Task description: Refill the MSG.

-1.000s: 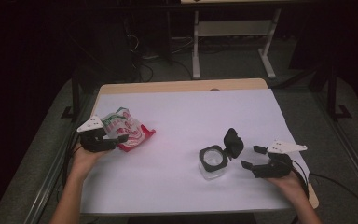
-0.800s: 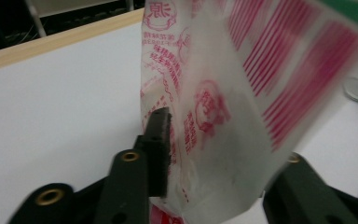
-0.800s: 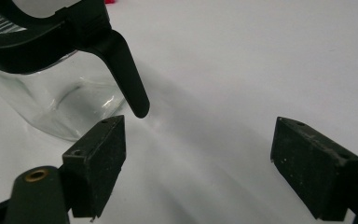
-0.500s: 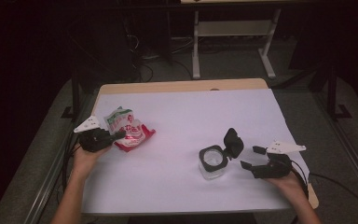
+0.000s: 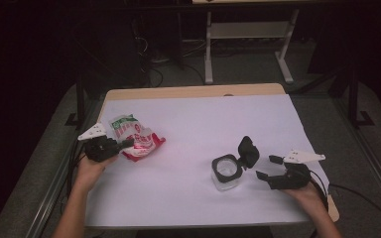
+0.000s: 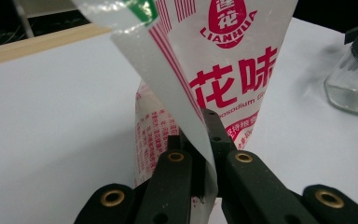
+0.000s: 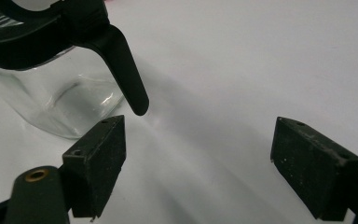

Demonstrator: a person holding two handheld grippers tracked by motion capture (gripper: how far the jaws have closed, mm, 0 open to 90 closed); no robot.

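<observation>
A white and red seasoning bag [image 5: 136, 136] with Chinese print lies at the table's left. My left gripper [image 5: 124, 144] is shut on its near edge; its jaws have just been closing with the bag between them. In the left gripper view the black jaws pinch the clear film of the bag [image 6: 233, 60] at my left gripper [image 6: 204, 140]. A square glass jar [image 5: 225, 171] stands right of centre, its black flip lid [image 5: 248, 151] raised. My right gripper [image 5: 266, 167] stays open just right of the jar, nothing between its pads [image 7: 198, 158]. The jar [image 7: 65, 102] sits beyond the left pad.
A white sheet covers the wooden table [image 5: 193, 91]. Beyond the far edge are cables and the white legs of a stand [image 5: 208, 54] on the dark floor. A metal rail [image 5: 54, 183] runs along the table's left side.
The left gripper's jaws have shut on the bag's edge, and the bag has shifted slightly. The right gripper and the jar have not moved.
</observation>
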